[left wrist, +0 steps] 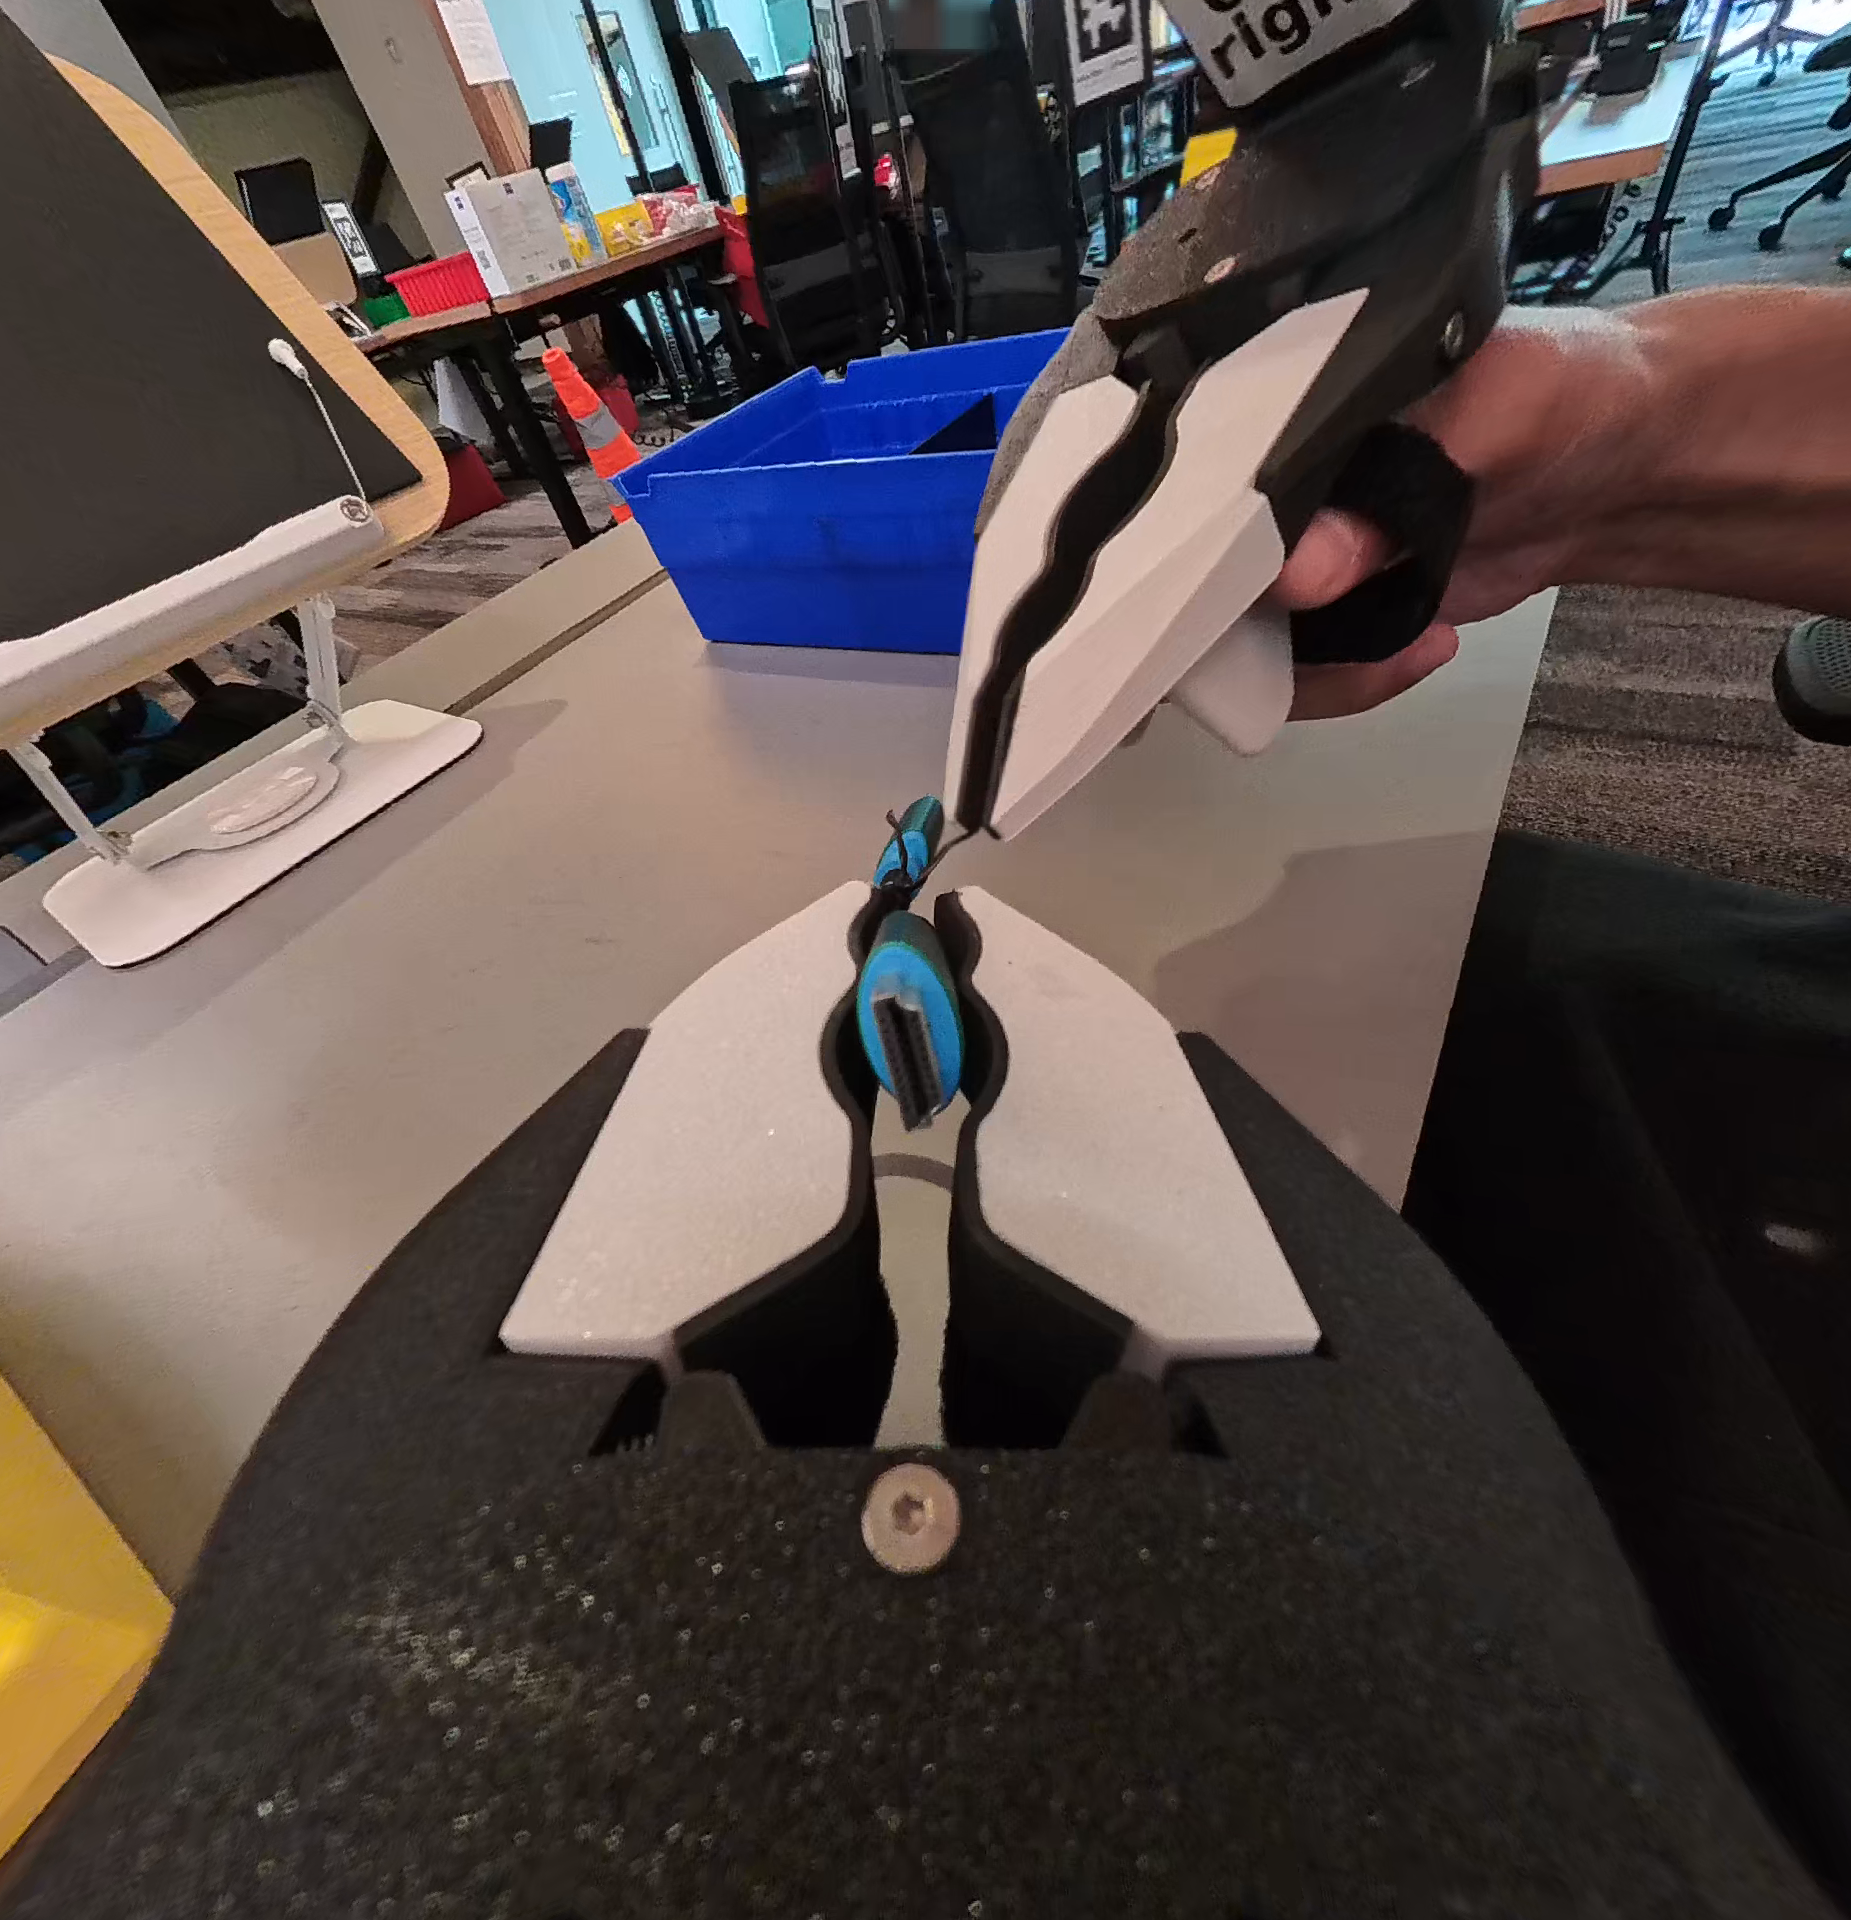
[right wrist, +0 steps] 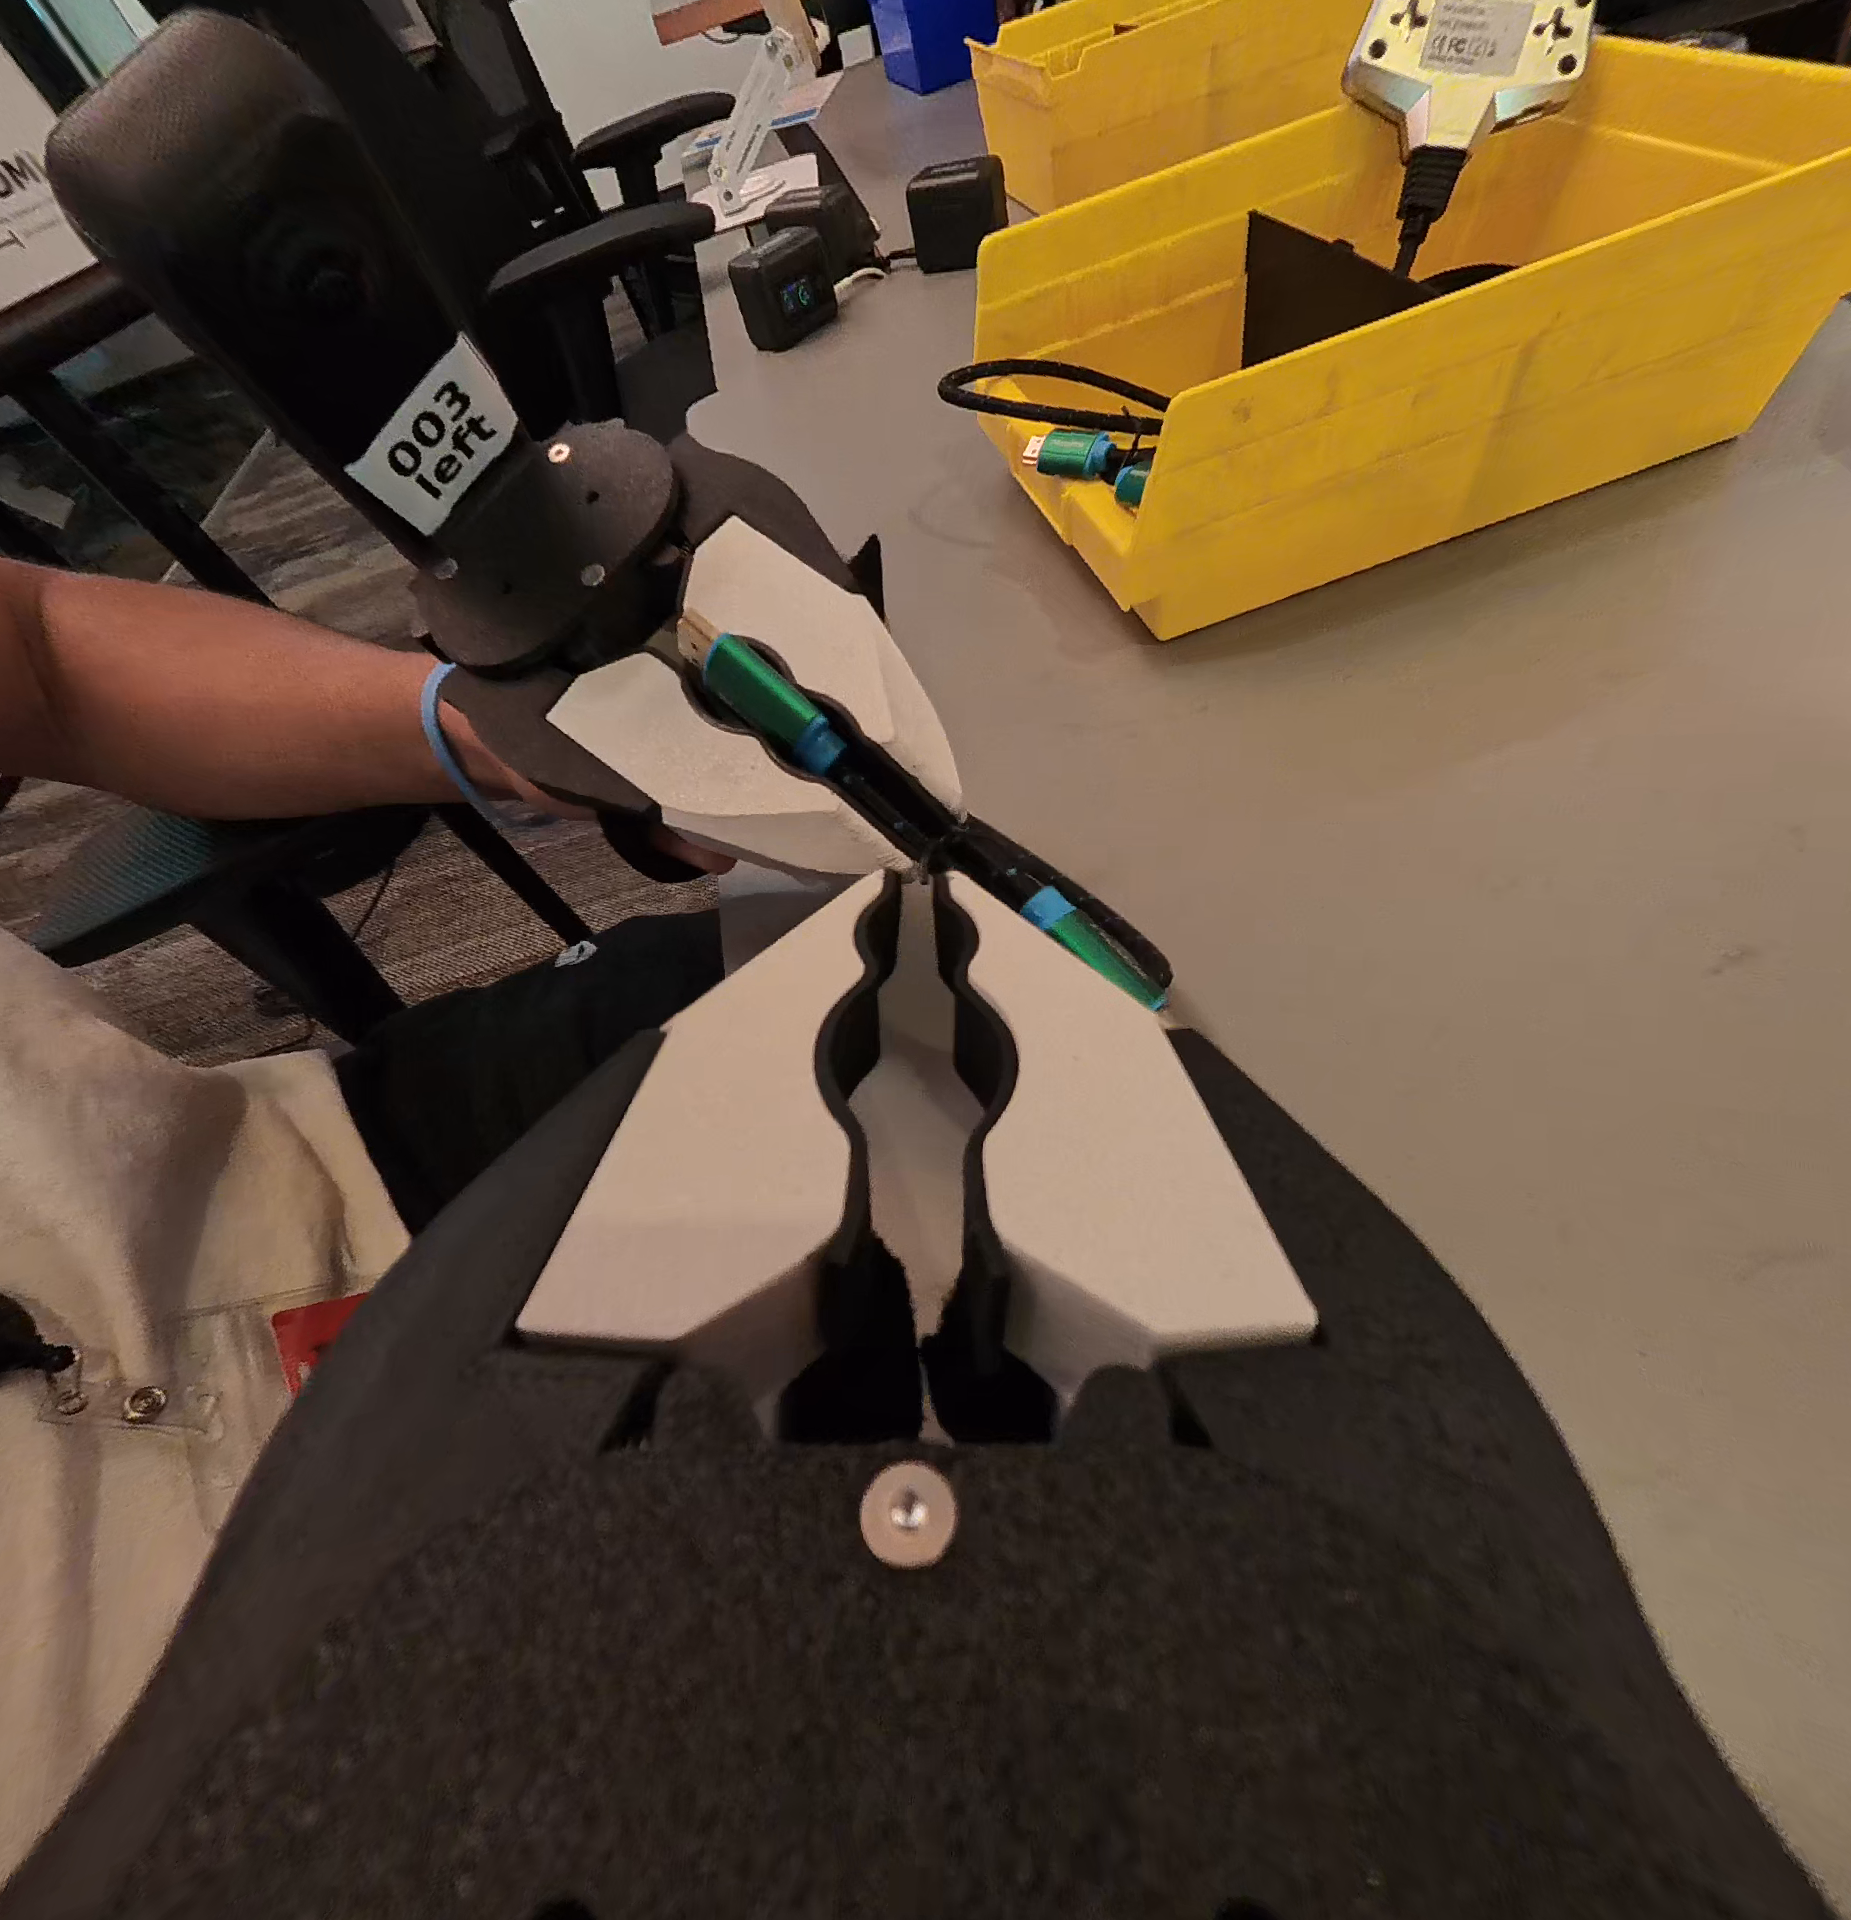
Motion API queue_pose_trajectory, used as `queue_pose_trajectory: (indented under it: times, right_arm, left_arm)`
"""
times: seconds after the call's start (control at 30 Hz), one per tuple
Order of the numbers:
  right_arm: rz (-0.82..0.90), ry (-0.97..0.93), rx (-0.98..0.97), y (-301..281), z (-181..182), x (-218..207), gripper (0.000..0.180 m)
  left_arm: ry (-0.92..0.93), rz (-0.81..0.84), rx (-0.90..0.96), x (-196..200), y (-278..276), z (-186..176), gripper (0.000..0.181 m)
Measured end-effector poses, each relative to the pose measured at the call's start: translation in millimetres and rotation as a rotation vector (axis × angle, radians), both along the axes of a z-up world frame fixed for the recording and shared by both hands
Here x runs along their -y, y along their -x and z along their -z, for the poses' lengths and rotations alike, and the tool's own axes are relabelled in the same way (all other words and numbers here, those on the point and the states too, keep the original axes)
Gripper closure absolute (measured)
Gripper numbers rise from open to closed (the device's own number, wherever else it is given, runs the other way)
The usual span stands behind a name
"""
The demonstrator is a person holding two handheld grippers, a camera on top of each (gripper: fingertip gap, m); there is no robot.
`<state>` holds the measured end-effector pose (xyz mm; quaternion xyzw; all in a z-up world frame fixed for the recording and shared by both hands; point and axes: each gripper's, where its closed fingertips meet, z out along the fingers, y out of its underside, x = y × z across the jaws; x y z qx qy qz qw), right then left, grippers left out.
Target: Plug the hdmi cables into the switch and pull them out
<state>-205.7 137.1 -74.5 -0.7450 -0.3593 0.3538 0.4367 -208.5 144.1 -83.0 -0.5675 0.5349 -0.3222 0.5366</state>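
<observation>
My left gripper [left wrist: 905, 894] is shut on a short coiled HDMI cable with blue-green plugs. One plug [left wrist: 905, 1039] lies between its fingers and points back at the camera. In the right wrist view the left gripper [right wrist: 931, 844] holds that plug [right wrist: 760, 696], and the cable's second plug [right wrist: 1092, 951] sticks out past its tips. My right gripper [left wrist: 978, 826] meets it tip to tip [right wrist: 913, 881], pinched on the thin black tie [left wrist: 926, 857] around the cable. The silver switch [right wrist: 1461, 73] stands in the yellow bin [right wrist: 1420, 436], with a black cable in its lower port.
A second HDMI cable [right wrist: 1077, 452] hangs over the yellow bin's front lip. A blue bin [left wrist: 827, 520] stands at the table's far side, with a white stand [left wrist: 266, 810] holding a dark panel to the left. Small black devices [right wrist: 796, 286] sit behind. Both grippers work above the grey table [right wrist: 1420, 1039]. Both grippers' tips are close together, under 4 cm apart.
</observation>
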Motion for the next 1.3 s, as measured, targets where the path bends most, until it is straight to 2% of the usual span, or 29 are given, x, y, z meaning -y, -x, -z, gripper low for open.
queue_pose_trajectory:
  times: [0.5, 0.73, 1.03, 1.3]
  right_arm:
    - [0.009, 0.044, -0.007, 1.7, 4.7, -1.6, 0.179]
    - [0.045, 0.03, 0.067, -3.8, 7.2, -8.0, 0.18]
    - [0.0, 0.0, 0.109, 6.7, 1.2, -0.2, 0.18]
    - [-0.07, -0.029, -0.055, 3.1, -10.5, 5.0, 0.18]
  left_arm:
    - [-0.011, -0.001, 0.001, 1.1, -1.1, -1.1, 0.171]
    - [0.109, 0.077, 0.069, 11.8, -2.8, -9.9, 0.172]
    - [0.014, 0.173, 0.059, 35.0, -8.0, -17.7, 0.172]
    - [0.037, 0.204, 0.063, 35.7, -3.0, -19.1, 0.172]
